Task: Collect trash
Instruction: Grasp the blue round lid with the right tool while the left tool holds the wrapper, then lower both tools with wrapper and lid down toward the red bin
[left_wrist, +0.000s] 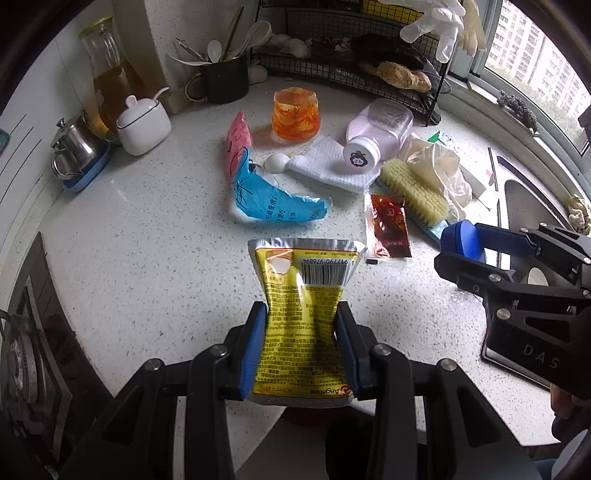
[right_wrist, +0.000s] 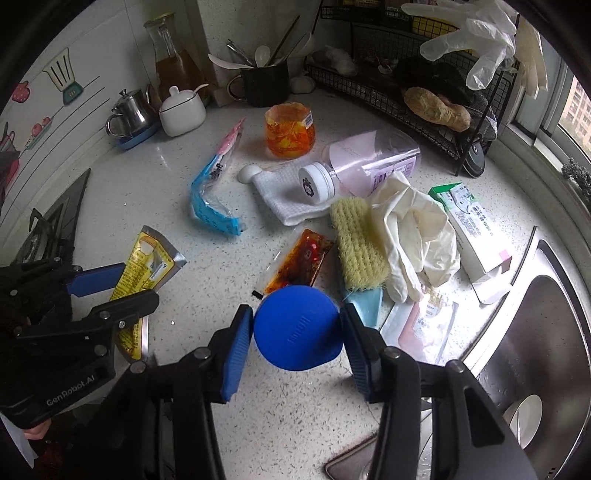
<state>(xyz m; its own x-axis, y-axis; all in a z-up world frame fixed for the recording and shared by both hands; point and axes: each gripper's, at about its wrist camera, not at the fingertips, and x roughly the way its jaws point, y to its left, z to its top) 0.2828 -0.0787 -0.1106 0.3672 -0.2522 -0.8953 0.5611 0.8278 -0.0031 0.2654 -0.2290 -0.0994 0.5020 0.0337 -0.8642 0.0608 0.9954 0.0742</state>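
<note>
Left gripper (left_wrist: 301, 343) pinches a yellow packet (left_wrist: 306, 306), frame centre; right gripper (right_wrist: 297, 332) clamps a blue lid (right_wrist: 296, 326), probably plastic, above the counter (right_wrist: 295, 406).

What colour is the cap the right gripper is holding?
Solid blue; the cap shows best in the right wrist view, clamped in the right gripper.

"Angel" on yellow sachet (left_wrist: 303, 314) (upside down)

Two tongs (left_wrist: 302, 347) (right_wrist: 295, 336), one yellow packet (left_wrist: 303, 317), one blue lid (right_wrist: 297, 328), one brush (right_wrist: 356, 243), one sauce sachet (right_wrist: 299, 262).
</note>
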